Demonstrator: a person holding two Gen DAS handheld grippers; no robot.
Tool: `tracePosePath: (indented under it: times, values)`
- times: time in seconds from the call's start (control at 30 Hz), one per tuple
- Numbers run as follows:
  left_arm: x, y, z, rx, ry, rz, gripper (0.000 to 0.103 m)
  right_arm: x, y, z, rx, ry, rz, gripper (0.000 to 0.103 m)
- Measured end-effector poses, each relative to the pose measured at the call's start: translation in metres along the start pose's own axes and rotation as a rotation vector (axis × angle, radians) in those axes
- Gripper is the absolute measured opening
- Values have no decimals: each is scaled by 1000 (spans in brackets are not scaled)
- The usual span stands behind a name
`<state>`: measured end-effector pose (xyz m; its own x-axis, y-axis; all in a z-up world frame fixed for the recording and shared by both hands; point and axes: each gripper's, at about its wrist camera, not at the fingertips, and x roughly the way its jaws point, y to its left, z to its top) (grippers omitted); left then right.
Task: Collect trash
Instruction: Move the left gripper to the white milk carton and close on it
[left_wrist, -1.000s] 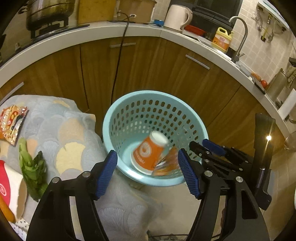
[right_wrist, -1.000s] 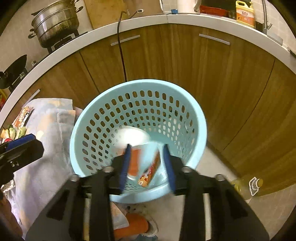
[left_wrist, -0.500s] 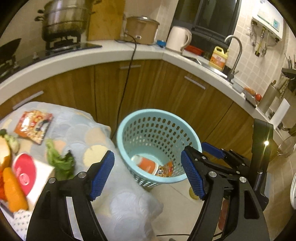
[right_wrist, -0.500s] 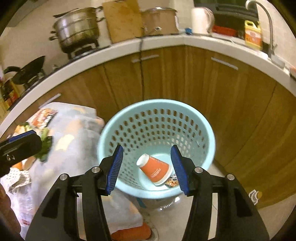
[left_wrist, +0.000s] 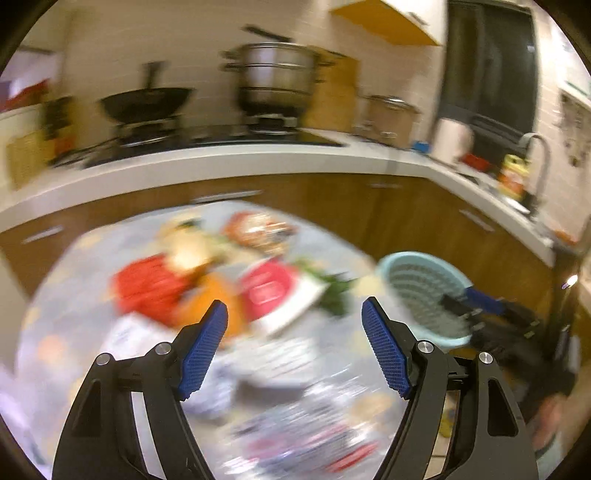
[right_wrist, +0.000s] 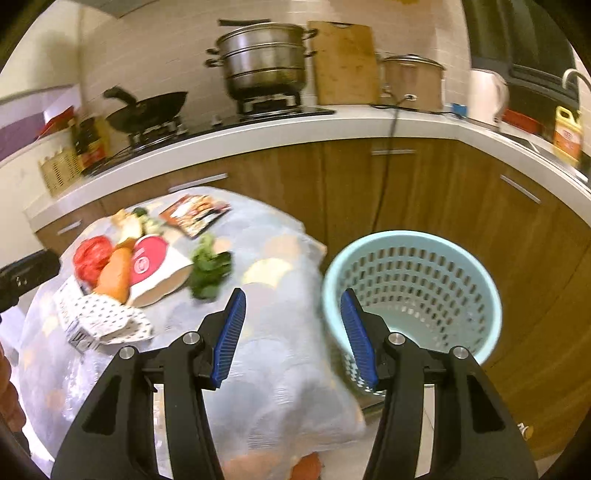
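Kitchen, mid-cleanup: both grippers empty, fingers spread wide, w/ trash heaped on the cloth-covered table (right_wrist: 280, 354). L gripper (left_wrist: 295, 347) faces the pile; its view is badly motion-blurred. R gripper (right_wrist: 293, 332) hangs between table edge and blue bin (right_wrist: 413, 291), which stands on the floor just beside the table.

Trash sits at the table's far-left part: snack wrapper (right_wrist: 195, 214) nearest the cabinets; red bag (right_wrist: 90, 258), carrot (right_wrist: 114, 275) and red-lidded carton (right_wrist: 155, 269) touching in a clump; greens (right_wrist: 208, 267) just beside the carton; dotted paper (right_wrist: 103, 321) at the near edge of the pile.

Handling, as judged: all looks light. Wrapper & bag thin, prob. slick – pinch a raised edge or crumpled fold, not flat faces. Carrot stiff, round, may roll – grip across its middle. Carton likely crushable – clamp gently across the rim. Greens limp – take by the stem bunch. Loose cloth could snag under low fingers.
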<state>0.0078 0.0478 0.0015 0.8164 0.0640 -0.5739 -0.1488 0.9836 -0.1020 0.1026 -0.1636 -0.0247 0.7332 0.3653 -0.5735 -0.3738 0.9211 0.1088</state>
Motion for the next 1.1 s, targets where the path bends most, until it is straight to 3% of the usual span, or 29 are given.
tracePosePath:
  times: [0.17, 0.33, 0.53, 0.77, 0.93, 1.1]
  values:
    - [-10, 42, -29, -26, 65, 70, 74, 3, 25, -4, -26, 15, 46, 50]
    - [1, 49, -46, -3, 127, 94, 74, 4, 51, -8, -65, 33, 76, 50]
    - [16, 55, -56, 19, 151, 204, 75, 0, 69, -10, -97, 36, 86, 50]
    - [9, 68, -58, -32, 152, 105, 74, 3, 85, -13, -128, 48, 105, 50]
    - [33, 57, -64, 24, 215, 209, 72, 3, 92, -15, -134, 56, 120, 50]
    - [14, 90, -69, -63, 183, 251, 72, 3, 93, -16, -141, 60, 127, 50]
